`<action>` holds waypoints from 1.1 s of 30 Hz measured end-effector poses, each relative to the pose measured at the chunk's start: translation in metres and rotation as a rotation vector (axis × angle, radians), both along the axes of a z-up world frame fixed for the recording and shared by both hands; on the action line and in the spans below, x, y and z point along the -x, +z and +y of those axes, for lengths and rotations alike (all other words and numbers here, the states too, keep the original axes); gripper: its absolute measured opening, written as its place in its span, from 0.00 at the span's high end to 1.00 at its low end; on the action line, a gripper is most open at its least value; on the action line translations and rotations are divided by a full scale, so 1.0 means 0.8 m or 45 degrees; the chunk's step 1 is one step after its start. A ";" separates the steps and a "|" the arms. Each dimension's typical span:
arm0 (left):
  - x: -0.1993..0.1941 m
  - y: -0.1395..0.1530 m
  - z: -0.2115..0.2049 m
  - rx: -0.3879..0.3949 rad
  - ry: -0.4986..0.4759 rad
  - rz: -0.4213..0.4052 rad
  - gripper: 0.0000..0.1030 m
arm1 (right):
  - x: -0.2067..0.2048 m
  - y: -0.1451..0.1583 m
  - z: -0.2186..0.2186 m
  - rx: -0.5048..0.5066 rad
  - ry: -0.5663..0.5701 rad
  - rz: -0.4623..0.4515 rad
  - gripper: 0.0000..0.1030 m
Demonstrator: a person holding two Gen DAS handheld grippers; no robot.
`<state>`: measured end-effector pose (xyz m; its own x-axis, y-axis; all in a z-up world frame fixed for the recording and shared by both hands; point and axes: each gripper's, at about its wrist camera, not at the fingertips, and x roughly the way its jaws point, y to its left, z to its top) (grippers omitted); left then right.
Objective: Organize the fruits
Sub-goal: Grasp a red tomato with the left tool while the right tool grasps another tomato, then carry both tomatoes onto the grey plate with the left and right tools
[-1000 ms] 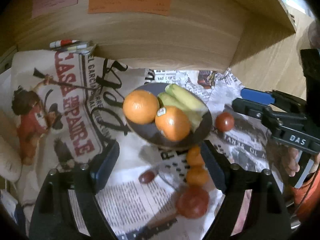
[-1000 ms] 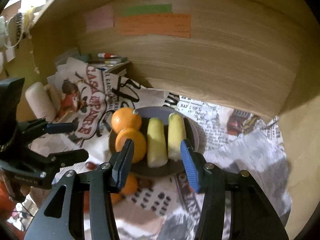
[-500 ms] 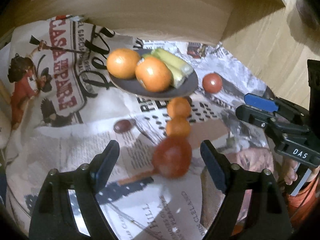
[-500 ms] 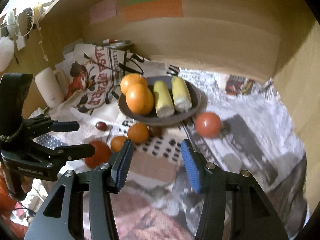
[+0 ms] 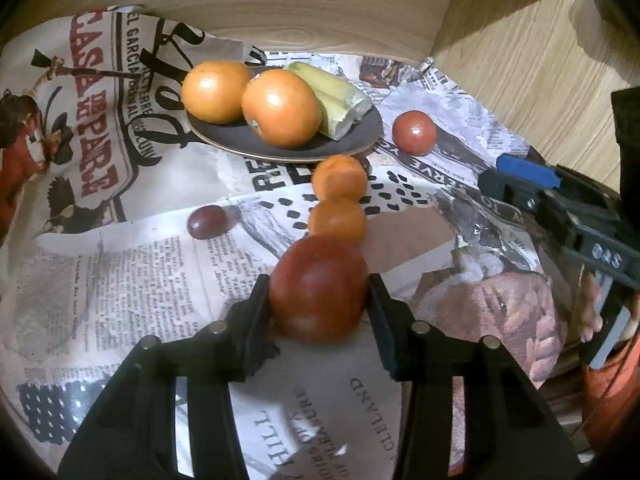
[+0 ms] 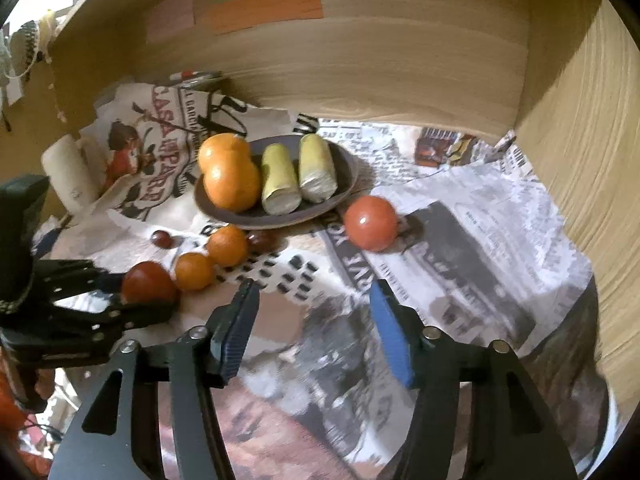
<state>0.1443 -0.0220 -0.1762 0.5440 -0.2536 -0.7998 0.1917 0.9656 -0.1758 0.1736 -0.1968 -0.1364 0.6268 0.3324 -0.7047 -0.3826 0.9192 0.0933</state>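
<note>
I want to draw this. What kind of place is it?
Probably a wooden desk nook at home: wood walls with sticky notes, newspaper spread underneath, and a plate of oranges.

L wrist cam low, close over newspaper (image 5: 120, 300), R wrist cam higher, further back, both facing plate (image 5: 360, 136) (image 6: 344, 168)

Wooden back wall (image 6: 400, 60), newspaper-covered surface (image 6: 480, 220)
</note>
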 end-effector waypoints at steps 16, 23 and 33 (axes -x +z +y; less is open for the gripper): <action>-0.022 0.038 0.057 0.060 0.081 -0.103 0.55 | -0.120 -0.038 0.001 0.102 -0.045 0.163 0.47; -0.040 0.049 0.069 0.067 0.102 -0.143 0.55 | -0.128 -0.045 -0.005 0.044 -0.022 0.213 0.55; -0.079 0.073 0.067 0.055 0.095 -0.195 0.55 | -0.126 -0.006 -0.001 -0.031 0.021 0.120 0.56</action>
<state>0.2077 0.0313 -0.1174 0.6773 -0.2403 -0.6953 0.1474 0.9703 -0.1918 0.2744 -0.1973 -0.1409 0.5526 0.3598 -0.7518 -0.3859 0.9100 0.1519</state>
